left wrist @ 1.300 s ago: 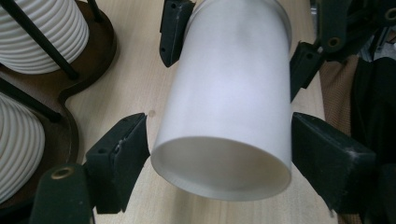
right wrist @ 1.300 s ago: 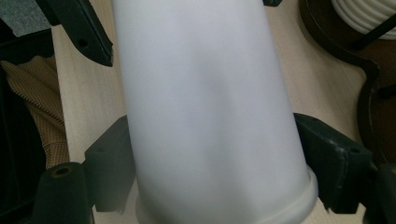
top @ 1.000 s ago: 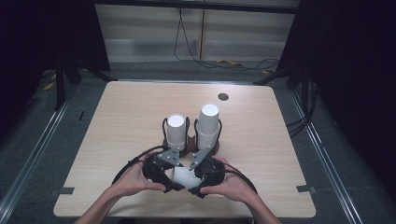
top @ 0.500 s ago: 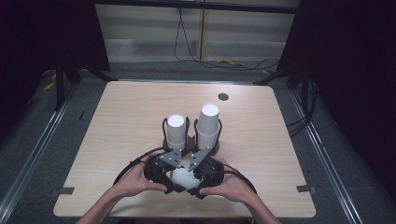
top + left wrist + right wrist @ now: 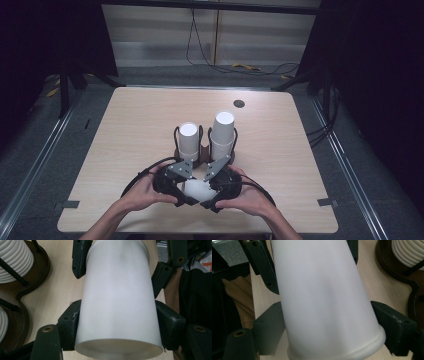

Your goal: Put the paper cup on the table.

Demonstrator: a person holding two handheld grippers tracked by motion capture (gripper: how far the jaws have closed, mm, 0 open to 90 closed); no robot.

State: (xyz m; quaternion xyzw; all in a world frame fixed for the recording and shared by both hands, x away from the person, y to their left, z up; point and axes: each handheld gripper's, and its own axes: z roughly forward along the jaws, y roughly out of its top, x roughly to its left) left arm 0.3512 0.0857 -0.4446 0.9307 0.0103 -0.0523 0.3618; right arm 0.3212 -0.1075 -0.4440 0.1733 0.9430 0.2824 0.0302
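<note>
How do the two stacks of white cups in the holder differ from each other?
The right stack rises higher than the left stack. The right stack stands slightly farther from the person than the left stack. Both are white, upright, and held by the dark wire holder on the table.

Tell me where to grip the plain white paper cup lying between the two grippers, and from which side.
Grip the plain white paper cup across its smooth tapered wall, probably mid-length, jaws on opposite sides. It lies on its side over the light wooden table, so coming in along its axis from either end suits it. The left gripper has just been closing and now presses both flanks; the right gripper clamps it from the rolled-rim end.
</note>
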